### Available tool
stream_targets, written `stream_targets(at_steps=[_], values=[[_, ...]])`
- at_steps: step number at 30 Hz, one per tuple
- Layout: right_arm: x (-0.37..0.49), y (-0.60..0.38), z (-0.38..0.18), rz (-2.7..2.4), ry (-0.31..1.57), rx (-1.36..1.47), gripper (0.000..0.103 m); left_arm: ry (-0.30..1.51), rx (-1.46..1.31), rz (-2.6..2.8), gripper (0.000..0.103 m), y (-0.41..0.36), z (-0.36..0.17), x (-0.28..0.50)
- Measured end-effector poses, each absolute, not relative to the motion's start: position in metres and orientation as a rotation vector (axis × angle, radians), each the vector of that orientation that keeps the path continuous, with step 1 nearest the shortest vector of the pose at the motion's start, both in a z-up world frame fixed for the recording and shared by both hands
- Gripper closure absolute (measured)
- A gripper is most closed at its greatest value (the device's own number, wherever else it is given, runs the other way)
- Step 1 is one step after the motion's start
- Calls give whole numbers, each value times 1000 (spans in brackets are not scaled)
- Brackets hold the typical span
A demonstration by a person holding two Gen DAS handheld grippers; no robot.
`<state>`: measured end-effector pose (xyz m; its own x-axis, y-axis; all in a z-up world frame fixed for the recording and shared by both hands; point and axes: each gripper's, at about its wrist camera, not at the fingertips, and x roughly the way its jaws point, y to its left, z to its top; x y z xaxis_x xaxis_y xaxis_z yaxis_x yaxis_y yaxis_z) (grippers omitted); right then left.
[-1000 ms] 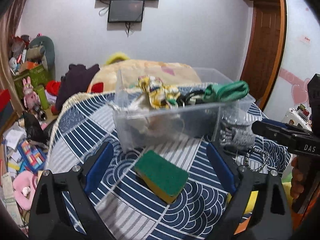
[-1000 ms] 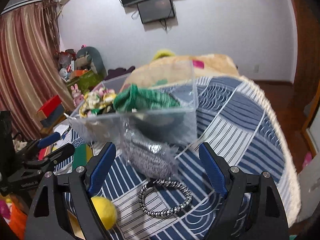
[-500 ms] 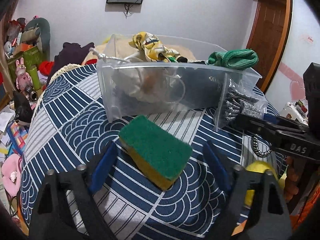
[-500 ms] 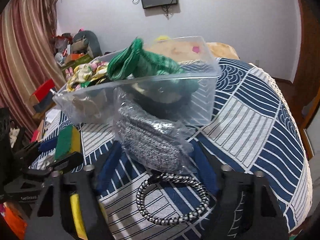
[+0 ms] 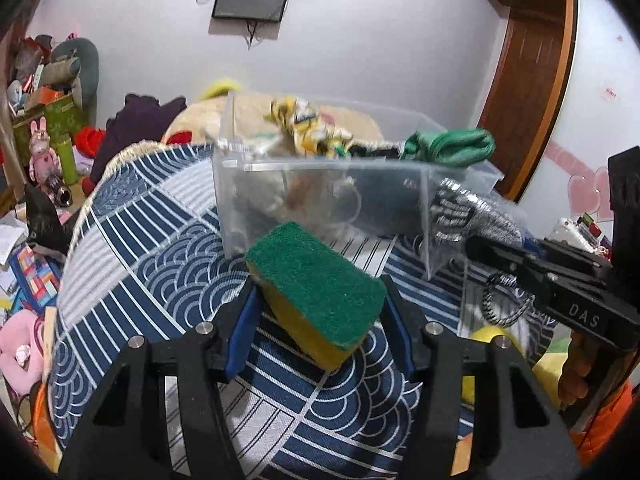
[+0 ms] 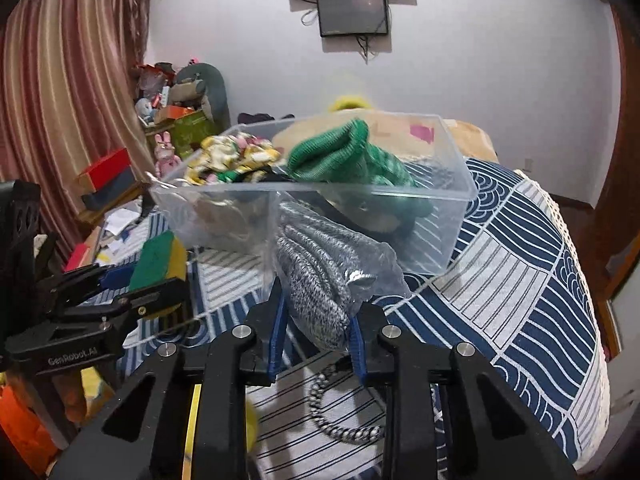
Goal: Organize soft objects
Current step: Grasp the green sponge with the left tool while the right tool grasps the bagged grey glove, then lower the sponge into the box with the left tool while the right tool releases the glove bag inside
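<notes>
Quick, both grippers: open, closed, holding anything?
Left gripper: closed on the green-and-yellow sponge.
Right gripper: closed on the bagged grey knit item.

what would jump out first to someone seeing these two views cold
The green-topped yellow sponge, pinched between the fingers of the left gripper, fills the foreground of the left wrist view. In the right wrist view, the right gripper clamps a grey knit item in a clear bag. Behind both sits the clear plastic bin on the blue patterned cloth, with a green knit piece poking over its rim.
</notes>
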<state>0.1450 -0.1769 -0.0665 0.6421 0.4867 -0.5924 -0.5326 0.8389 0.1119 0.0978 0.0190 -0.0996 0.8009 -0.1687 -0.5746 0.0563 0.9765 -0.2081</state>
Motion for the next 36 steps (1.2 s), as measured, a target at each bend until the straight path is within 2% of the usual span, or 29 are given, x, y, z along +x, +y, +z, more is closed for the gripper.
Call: stream_targets(at_steps=[23, 36], values=[[134, -183, 2, 588, 449, -33, 81, 471, -141, -106, 46, 35, -33, 114], [181, -139, -12, 599, 531, -73, 81, 542, -97, -82, 46, 36, -42, 164]])
